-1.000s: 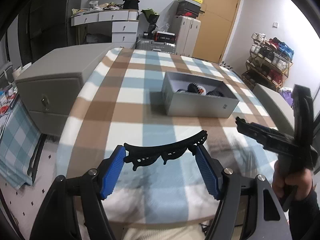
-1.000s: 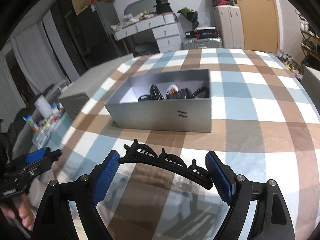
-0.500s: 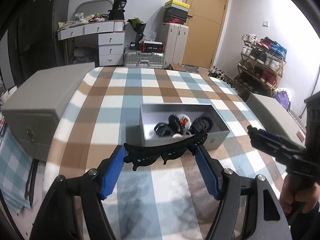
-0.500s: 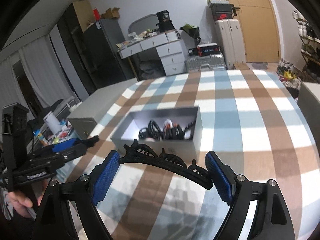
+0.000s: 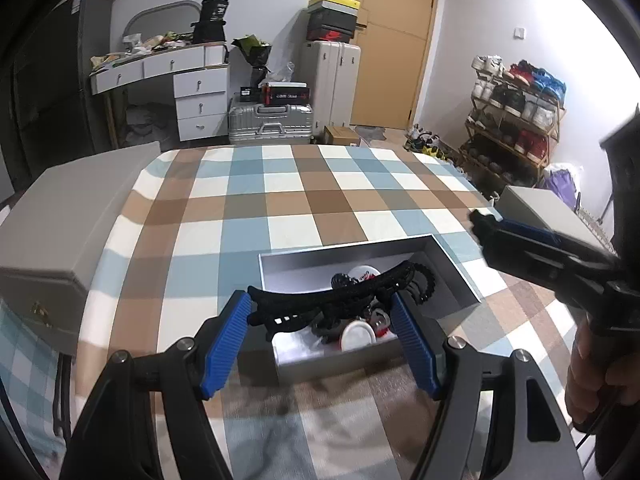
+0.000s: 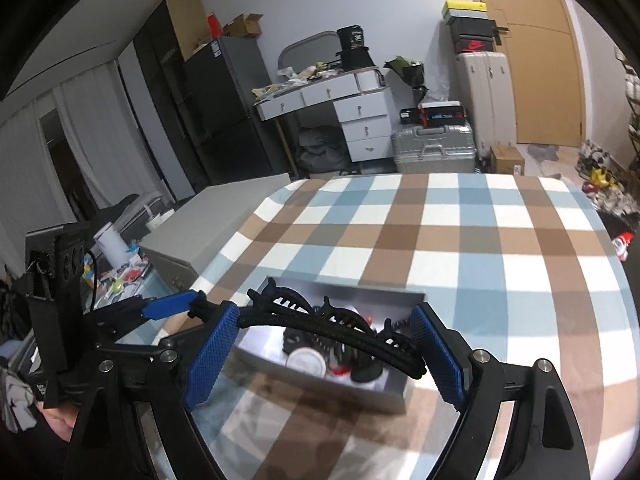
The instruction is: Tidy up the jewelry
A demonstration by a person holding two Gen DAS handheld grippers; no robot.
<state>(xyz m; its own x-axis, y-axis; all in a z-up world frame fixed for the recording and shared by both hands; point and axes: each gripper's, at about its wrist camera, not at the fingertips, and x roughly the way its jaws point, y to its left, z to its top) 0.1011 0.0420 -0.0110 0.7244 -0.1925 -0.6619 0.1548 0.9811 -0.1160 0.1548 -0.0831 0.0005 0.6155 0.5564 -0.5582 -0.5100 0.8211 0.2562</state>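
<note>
My left gripper (image 5: 320, 312) is shut on a long black hair clip (image 5: 328, 300), held crosswise between its blue pads above the near end of a grey open box (image 5: 452, 268). My right gripper (image 6: 326, 340) is shut on a second black hair clip (image 6: 332, 328), also above the box (image 6: 344, 384). The box holds several black hair accessories (image 5: 424, 280) and a white round item (image 5: 358, 336). The right gripper also shows at the right of the left wrist view (image 5: 480, 224); the left one shows at the left of the right wrist view (image 6: 192, 304).
The box sits on a plaid blue, brown and white cloth (image 5: 304, 200) over a table. A grey cabinet (image 5: 60, 224) stands at the table's left. A white desk (image 5: 192, 84), suitcases (image 5: 272, 120) and a shoe rack (image 5: 516, 112) stand beyond.
Both grippers have moved forward and higher, from in front of the box to above it, each still holding its clip. The box now appears under the fingers.
</note>
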